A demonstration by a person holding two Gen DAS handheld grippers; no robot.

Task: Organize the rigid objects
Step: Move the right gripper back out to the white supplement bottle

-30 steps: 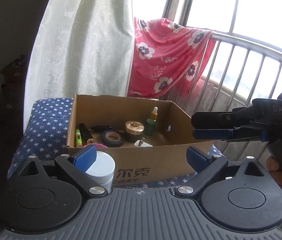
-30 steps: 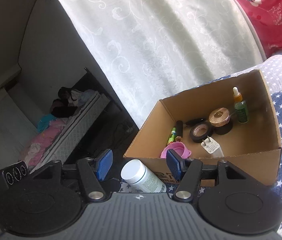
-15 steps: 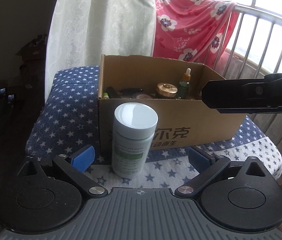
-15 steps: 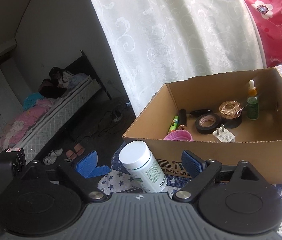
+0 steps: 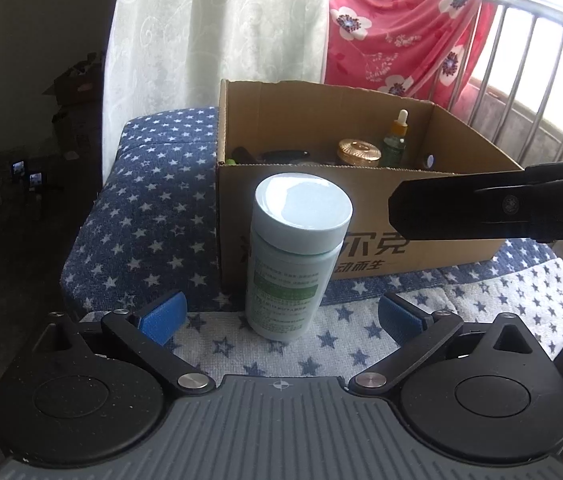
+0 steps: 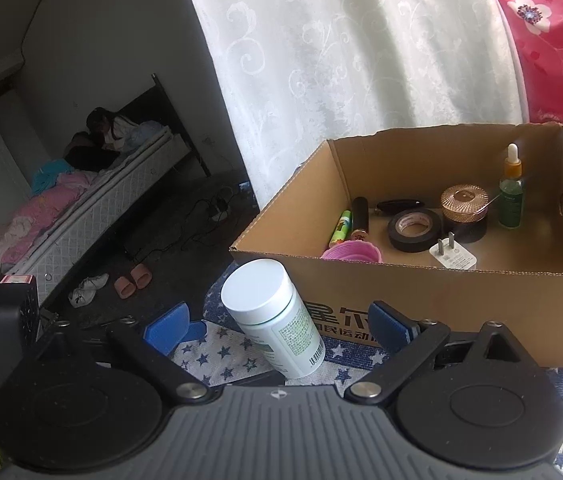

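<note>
The cardboard box (image 6: 433, 300) holds a dropper bottle (image 6: 511, 196), copper-lidded jar (image 6: 464, 208), black tape roll (image 6: 414, 229), white plug (image 6: 452, 255) and pink cup (image 6: 351, 251); the white pill bottle (image 6: 273, 316) stands just outside the box's front wall, between the wide-open jaws of the right gripper (image 6: 277, 326), which have just been opening and do not touch it; the left gripper (image 5: 279, 316) is spread wide too, holding nothing.

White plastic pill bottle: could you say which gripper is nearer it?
Left gripper, probably: its open fingers flank the bottle; the right gripper, its jaws just opened clear of it, hangs beside the cap.
</note>
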